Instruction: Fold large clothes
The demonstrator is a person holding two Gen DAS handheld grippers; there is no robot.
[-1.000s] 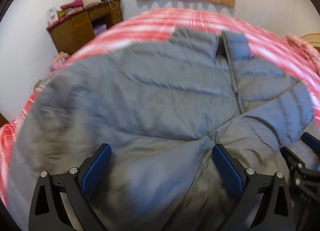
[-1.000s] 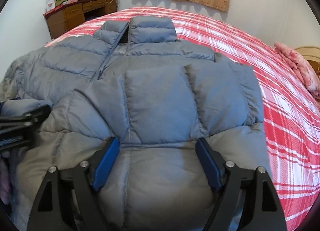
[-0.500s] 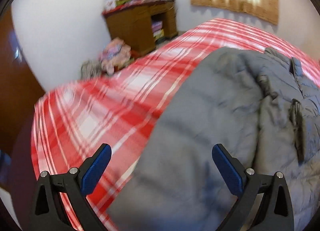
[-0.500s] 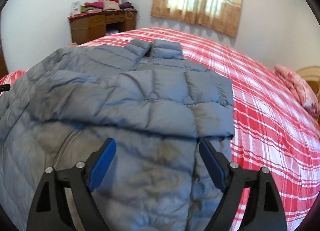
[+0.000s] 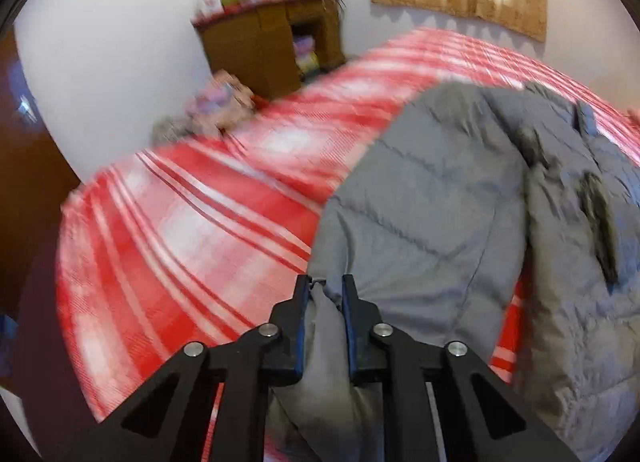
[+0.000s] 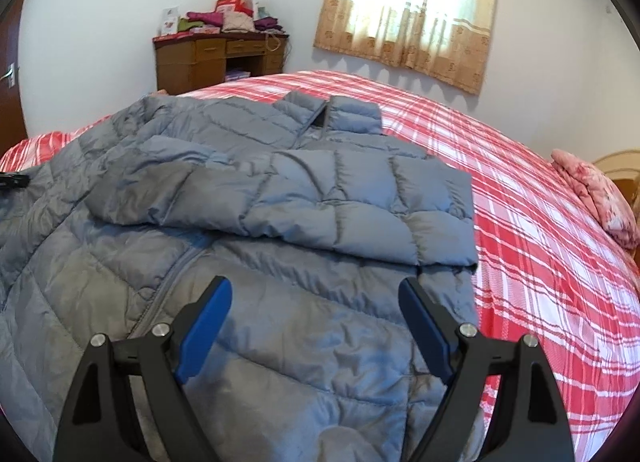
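Observation:
A grey quilted puffer jacket (image 6: 280, 221) lies on a red and white plaid bed (image 6: 540, 262), collar toward the far side. One sleeve (image 6: 340, 205) is folded across its chest. My left gripper (image 5: 326, 286) is shut on the jacket's left sleeve end (image 5: 328, 326), at the jacket's left edge; the jacket (image 5: 440, 201) spreads to the right of it. My right gripper (image 6: 316, 302) is open and empty, hovering over the jacket's lower front near the hem.
A wooden desk (image 6: 216, 57) piled with clothes stands by the far wall, left of a curtained window (image 6: 412, 9). A pink pillow (image 6: 596, 193) lies at the bed's right edge. A bundle of clothes (image 5: 216, 101) lies beside the bed near the desk (image 5: 272, 45).
My left gripper has swung left to the jacket's edge and closed on the sleeve end. My right gripper has pulled back and up a little, staying open.

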